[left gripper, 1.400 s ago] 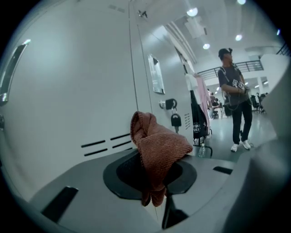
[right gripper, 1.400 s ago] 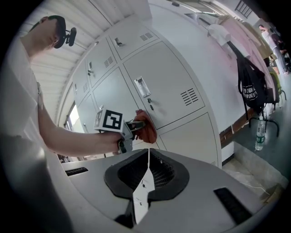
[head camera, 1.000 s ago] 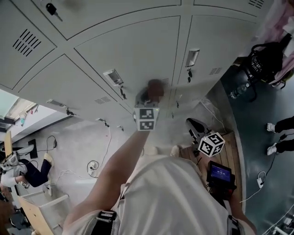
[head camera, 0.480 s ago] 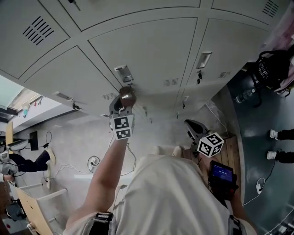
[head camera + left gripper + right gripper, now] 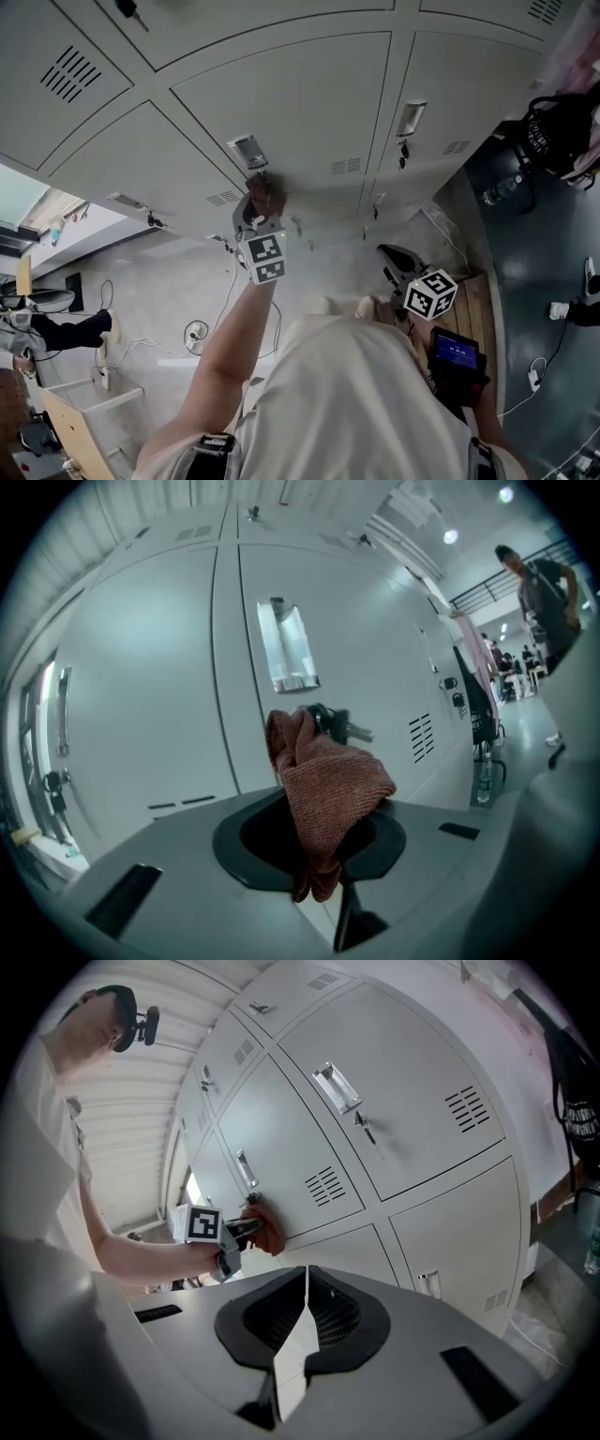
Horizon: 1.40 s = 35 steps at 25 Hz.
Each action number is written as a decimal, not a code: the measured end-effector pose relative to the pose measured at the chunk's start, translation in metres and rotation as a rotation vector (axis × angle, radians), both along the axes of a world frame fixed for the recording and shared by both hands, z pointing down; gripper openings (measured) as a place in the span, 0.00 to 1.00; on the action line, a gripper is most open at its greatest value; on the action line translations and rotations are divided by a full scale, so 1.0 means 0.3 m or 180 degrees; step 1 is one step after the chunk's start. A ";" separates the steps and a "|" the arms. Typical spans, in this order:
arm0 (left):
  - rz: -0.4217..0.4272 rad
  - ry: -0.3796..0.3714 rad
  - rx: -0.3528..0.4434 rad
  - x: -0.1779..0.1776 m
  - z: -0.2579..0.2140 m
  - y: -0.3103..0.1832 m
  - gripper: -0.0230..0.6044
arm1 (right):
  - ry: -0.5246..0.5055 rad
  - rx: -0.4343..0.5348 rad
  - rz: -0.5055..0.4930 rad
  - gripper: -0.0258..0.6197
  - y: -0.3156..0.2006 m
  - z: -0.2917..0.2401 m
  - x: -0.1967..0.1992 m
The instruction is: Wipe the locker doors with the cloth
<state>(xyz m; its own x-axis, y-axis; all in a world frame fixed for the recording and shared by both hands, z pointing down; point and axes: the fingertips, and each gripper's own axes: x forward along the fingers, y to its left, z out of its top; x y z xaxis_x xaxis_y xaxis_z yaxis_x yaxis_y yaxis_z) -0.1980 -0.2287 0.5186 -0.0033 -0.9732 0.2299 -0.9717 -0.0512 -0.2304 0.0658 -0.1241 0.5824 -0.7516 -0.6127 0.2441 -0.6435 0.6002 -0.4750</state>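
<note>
Cloth [image 5: 328, 780], clamped in your left gripper [image 5: 323, 850], can snag the door key [image 5: 339, 727]; right gripper [image 5: 306, 1283] idles closed, empty.

Left gripper [image 5: 323, 878]: jaws closed on a reddish-brown ribbed cloth [image 5: 330, 789], which is bunched and stands up between them. Grey locker door [image 5: 141, 686]: directly behind the cloth, which is close against it. Recessed metal handle plate [image 5: 287, 647]: above the cloth. Keys [image 5: 341, 727]: hanging in a lock just behind the cloth's top. Vent slots [image 5: 421, 737]: on the door to the right. Person [image 5: 544, 583]: standing, far upper right. Bottle [image 5: 485, 778]: on the floor, right edge.
</note>
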 end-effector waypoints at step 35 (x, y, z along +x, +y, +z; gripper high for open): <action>-0.0088 -0.0261 0.0613 0.250 -0.351 -0.055 0.16 | -0.0111 0.0058 0.0152 0.07 -0.024 -0.014 0.107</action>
